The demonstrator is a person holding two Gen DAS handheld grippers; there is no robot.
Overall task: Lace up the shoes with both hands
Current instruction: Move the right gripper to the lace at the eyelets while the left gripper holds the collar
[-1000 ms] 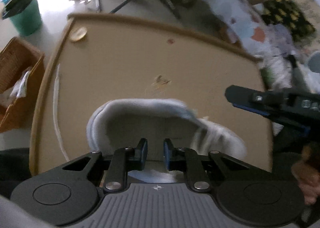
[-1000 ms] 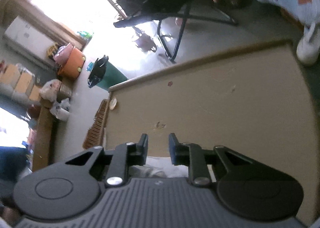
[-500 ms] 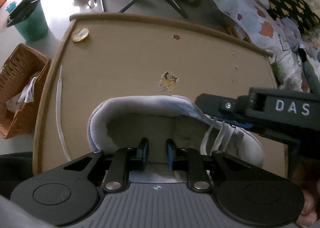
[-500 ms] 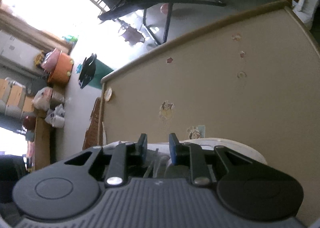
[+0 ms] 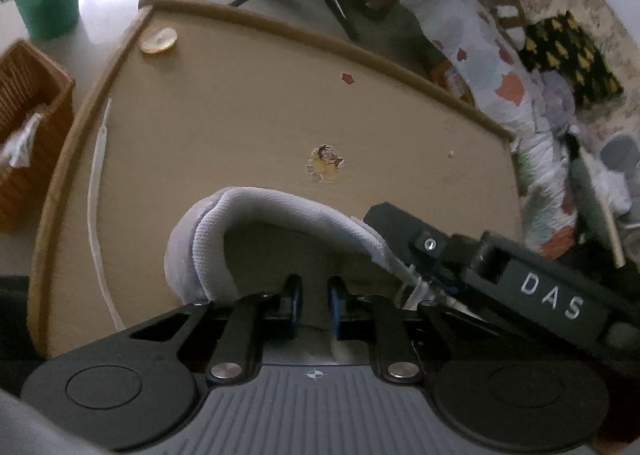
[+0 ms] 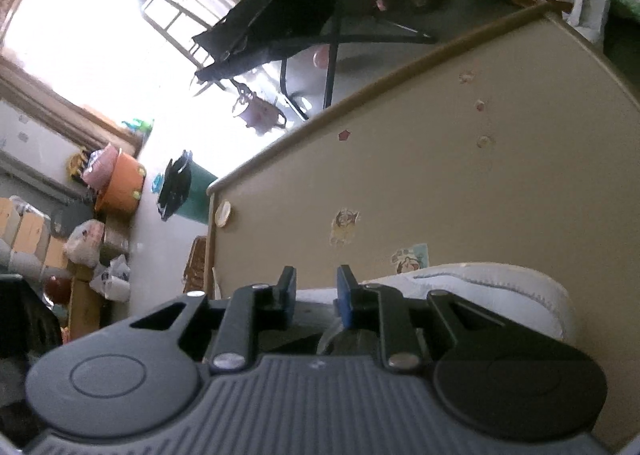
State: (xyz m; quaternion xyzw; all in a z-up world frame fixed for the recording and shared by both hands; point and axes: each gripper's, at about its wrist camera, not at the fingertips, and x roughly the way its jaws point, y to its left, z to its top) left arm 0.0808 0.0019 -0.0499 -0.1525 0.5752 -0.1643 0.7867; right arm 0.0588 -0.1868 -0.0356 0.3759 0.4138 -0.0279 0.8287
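A white sneaker [image 5: 248, 227] lies on the tan table, its collar toward the left wrist camera. My left gripper [image 5: 314, 297] sits just above the shoe's opening, its jaws a narrow gap apart with nothing seen between them. My right gripper reaches in from the right in the left wrist view, with its fingertips [image 5: 430, 281] at the white laces [image 5: 416, 287] on the shoe's tongue. In the right wrist view the right gripper [image 6: 316, 297] stands slightly open over the sneaker [image 6: 500, 287]. A loose white lace [image 5: 96, 215] lies along the table's left edge.
The tan table [image 5: 260, 103] has a raised brown rim and several stickers. A wicker basket [image 5: 28, 135] and a green bin [image 5: 50, 5] stand on the floor at left. A folding chair [image 6: 300, 23] stands beyond the table, and bedding [image 5: 500, 75] lies at right.
My right gripper has moved lower and closer onto the shoe's laces. My left gripper has drawn nearer over the shoe opening. The shoe has stayed in place.
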